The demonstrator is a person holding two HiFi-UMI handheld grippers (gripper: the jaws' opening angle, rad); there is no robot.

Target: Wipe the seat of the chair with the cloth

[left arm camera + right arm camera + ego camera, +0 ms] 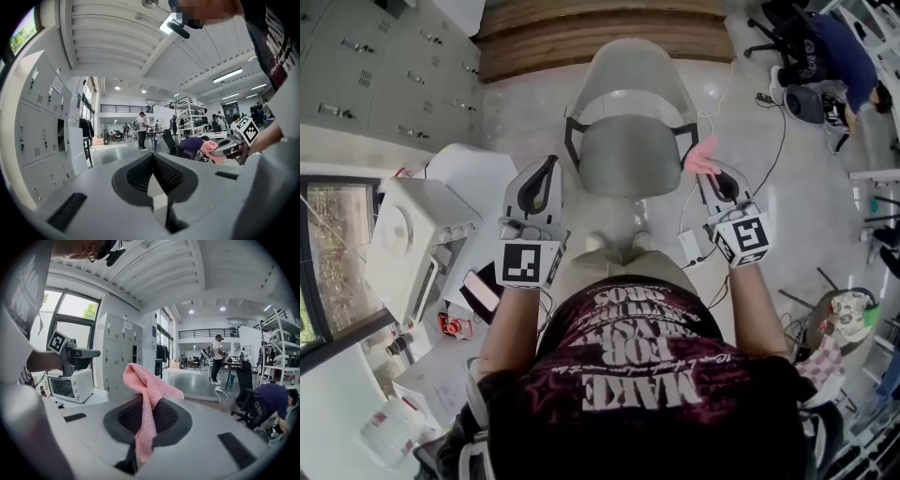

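Pink cloth [149,394] in right claw [140,425] (beside seat [628,155] edge).

**Dressed dark, geared grey**

Wearing a short-sleeved dark T-shirt [637,375], maroon-mottled, white block lettering across the front. Pale grey shells and black pads on left tool [549,167] and right tool [705,176], a black-and-white marker cube [530,263] on each.

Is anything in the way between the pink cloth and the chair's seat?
Nothing that shows. The cloth, pinched in the right gripper, is held up by the right edge of the seat, and the seat is bare.
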